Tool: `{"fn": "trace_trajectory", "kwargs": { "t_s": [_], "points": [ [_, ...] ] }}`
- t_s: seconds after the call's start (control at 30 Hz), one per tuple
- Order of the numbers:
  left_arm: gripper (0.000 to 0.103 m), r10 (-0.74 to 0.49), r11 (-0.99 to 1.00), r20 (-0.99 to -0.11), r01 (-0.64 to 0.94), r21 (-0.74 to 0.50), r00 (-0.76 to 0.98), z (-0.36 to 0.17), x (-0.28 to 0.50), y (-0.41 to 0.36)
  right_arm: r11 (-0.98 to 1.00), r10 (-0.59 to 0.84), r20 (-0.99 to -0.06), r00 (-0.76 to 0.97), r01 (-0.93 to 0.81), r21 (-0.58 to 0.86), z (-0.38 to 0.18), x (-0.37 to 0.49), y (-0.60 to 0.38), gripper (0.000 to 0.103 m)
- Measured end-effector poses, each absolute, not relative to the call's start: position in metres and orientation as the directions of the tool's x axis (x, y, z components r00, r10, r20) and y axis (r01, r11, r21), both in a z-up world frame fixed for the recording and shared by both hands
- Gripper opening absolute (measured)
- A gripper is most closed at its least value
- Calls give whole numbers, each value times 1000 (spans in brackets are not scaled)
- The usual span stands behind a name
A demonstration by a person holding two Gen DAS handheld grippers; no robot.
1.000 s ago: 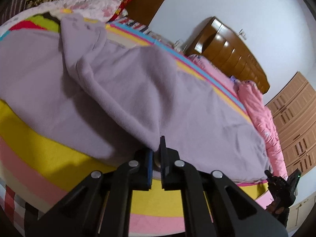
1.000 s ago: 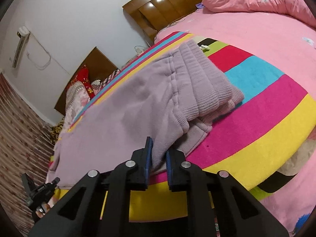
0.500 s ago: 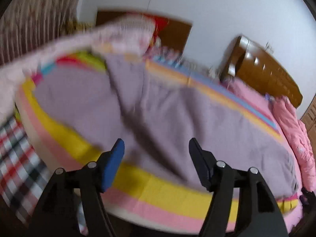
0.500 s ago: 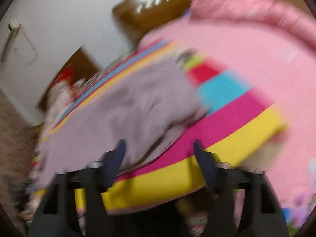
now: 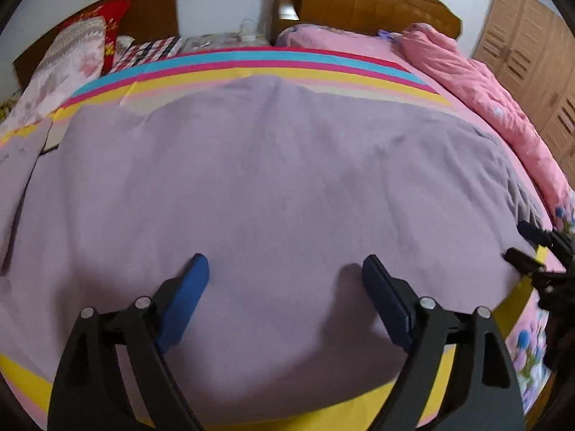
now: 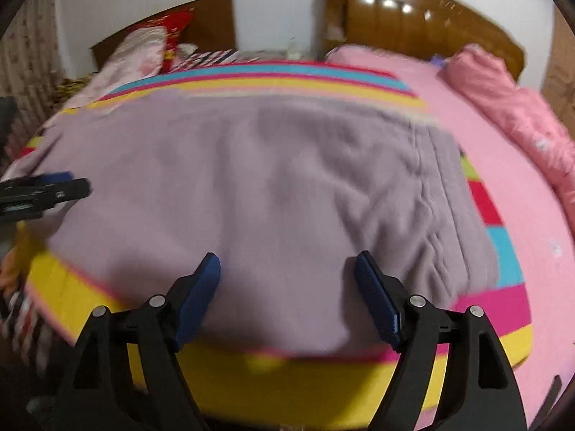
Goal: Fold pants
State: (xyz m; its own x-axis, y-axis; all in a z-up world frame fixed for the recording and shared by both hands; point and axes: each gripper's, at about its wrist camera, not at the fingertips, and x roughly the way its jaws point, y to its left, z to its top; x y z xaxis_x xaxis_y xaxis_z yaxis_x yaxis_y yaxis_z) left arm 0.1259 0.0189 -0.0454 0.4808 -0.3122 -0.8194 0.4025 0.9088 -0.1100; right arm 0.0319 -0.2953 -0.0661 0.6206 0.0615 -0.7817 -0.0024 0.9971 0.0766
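The mauve fleece pants [image 5: 280, 186] lie spread flat across the striped bedspread, folded lengthwise, with the ribbed waistband at the right end [image 6: 442, 194]. My left gripper [image 5: 285, 265] is open and empty, just above the near part of the pants. My right gripper [image 6: 287, 265] is open and empty above the pants near the waistband end. Each gripper shows at the edge of the other's view: the right one [image 5: 532, 248] and the left one [image 6: 43, 190].
The striped bedspread [image 5: 251, 61] covers the bed. A pink quilt [image 5: 478, 86] lies bunched at the right. Pillows [image 5: 68, 61] sit at the far left by the wooden headboards [image 5: 359, 3]. A wardrobe [image 5: 532, 57] stands at the right. The bed's front edge [image 6: 287, 370] is just below my grippers.
Both grippers let go of the pants edge and opened wide. The lifted fabric has dropped and now lies flat. Both cameras swung to face the bed squarely.
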Motion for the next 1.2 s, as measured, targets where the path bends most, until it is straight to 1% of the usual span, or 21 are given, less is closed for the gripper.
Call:
{"fn": "trace_trajectory", "kwargs": {
  "t_s": [0.1, 0.17, 0.23, 0.27, 0.33, 0.4, 0.43, 0.47, 0.5, 0.57, 0.6, 0.7, 0.77, 0.83, 0.87, 0.93, 0.97, 1.0, 1.07, 1.13, 1.2],
  "points": [
    [87, -333, 913, -837, 371, -170, 435, -39, 139, 25, 996, 80, -810, 581, -14, 88, -51, 35, -300, 75],
    [87, -365, 908, -822, 363, -209, 438, -19, 148, 18, 998, 52, -793, 607, -6, 61, -34, 49, -298, 76],
    [88, -375, 906, -806, 363, -216, 457, -8, 155, 9, 999, 42, -769, 638, -23, 35, -17, 69, -287, 78],
    [91, -372, 908, -810, 359, -216, 454, -6, 159, 3, 998, 56, -761, 646, -48, 32, -13, 84, -281, 82],
    [92, -338, 919, -845, 341, -200, 415, -15, 169, -11, 998, 60, -782, 620, -64, 27, -19, 119, -271, 83],
    [92, -253, 944, -891, 297, -143, 376, -32, 177, -14, 999, 9, -824, 566, -42, -18, -37, 142, -268, 83],
    [93, -254, 941, -882, 313, -130, 398, -33, 175, -15, 998, -30, -856, 516, -31, -54, -51, 149, -268, 83],
    [96, -246, 938, -876, 331, -107, 414, -33, 170, -14, 998, -39, -858, 512, -30, -63, -57, 151, -267, 87],
    [96, -242, 936, -878, 337, -100, 412, -34, 167, -13, 999, -19, -839, 544, -23, -38, -59, 144, -272, 88],
    [96, -282, 924, -857, 364, -120, 431, -30, 157, -2, 999, 41, -831, 554, -31, 28, -64, 134, -284, 88],
    [96, -307, 919, -841, 369, -139, 447, -26, 152, 9, 999, 48, -830, 556, -39, 31, -63, 133, -284, 88],
    [96, -339, 931, -766, 313, -189, 546, -6, 140, 66, 1000, 6, -834, 551, -15, -3, -48, 124, -284, 87],
    [96, -331, 944, -717, 224, -244, 614, 6, 136, 118, 1000, 16, -798, 602, -23, 3, -24, 120, -266, 87],
    [96, -291, 947, -678, 103, -304, 675, 14, 130, 180, 992, 118, -745, 657, -103, 67, 0, 119, -241, 88],
    [97, -249, 945, -663, 27, -327, 706, 16, 127, 214, 987, 153, -729, 667, -139, 80, 8, 121, -227, 88],
    [98, -134, 916, -663, -162, -366, 737, 15, 118, 289, 960, 261, -683, 682, -257, 111, 22, 131, -184, 88],
    [98, -99, 891, -666, -232, -389, 740, 12, 114, 315, 941, 318, -668, 673, -313, 133, 26, 137, -167, 88],
    [97, -67, 849, -666, -309, -429, 742, 8, 106, 347, 903, 402, -652, 643, -397, 166, 30, 147, -139, 88],
    [96, -34, 746, -662, -422, -515, 749, -7, 86, 409, 823, 519, -634, 573, -535, 190, 37, 169, -80, 88],
    [96, 11, 709, -681, -486, -511, 732, -18, 77, 441, 743, 591, -618, 518, -648, 167, 43, 189, -24, 87],
    [96, 38, 674, -686, -526, -519, 726, -30, 72, 465, 621, 661, -626, 414, -770, 147, 43, 220, 51, 83]
  ]
}}
